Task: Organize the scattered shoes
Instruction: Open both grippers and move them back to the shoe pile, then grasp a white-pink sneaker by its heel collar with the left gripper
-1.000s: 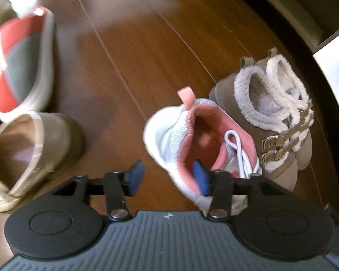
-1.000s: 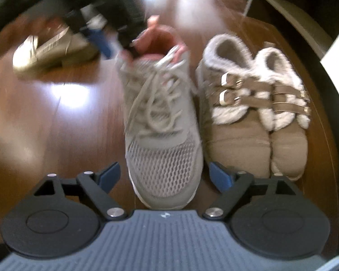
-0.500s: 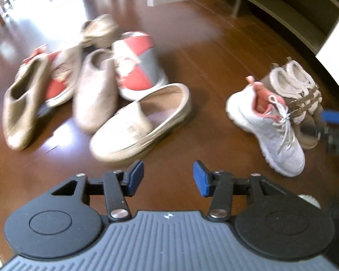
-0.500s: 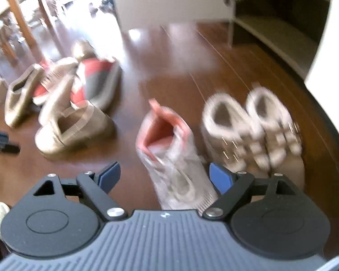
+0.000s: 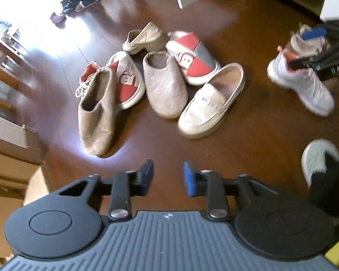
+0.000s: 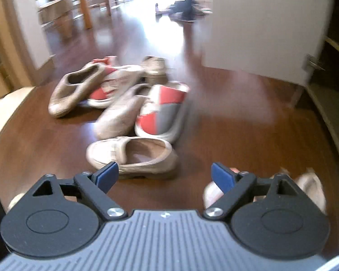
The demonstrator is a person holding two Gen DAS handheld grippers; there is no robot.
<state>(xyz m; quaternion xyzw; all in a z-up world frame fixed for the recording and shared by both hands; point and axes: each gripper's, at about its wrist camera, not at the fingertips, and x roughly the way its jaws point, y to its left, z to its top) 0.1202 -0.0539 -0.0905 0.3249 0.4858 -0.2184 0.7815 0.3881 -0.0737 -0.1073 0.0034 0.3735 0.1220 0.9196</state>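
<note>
- Floor [image 5: 248, 135]: glossy dark wood, glare at 11 o'clock.
- Loafer [image 5: 211, 103]: smooth cream leather.
- Mule [image 5: 165, 85]: matt beige suede.
- Sneaker [image 5: 302, 88], 2 o'clock: white knit mesh.
- Left gripper [image 5: 168, 177]: matt black plastic, blue pads.

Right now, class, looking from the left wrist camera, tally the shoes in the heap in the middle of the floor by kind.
Cream loafers: 2
Tan slippers: 2
Red-and-grey sneakers: 2
Total: 6
</note>
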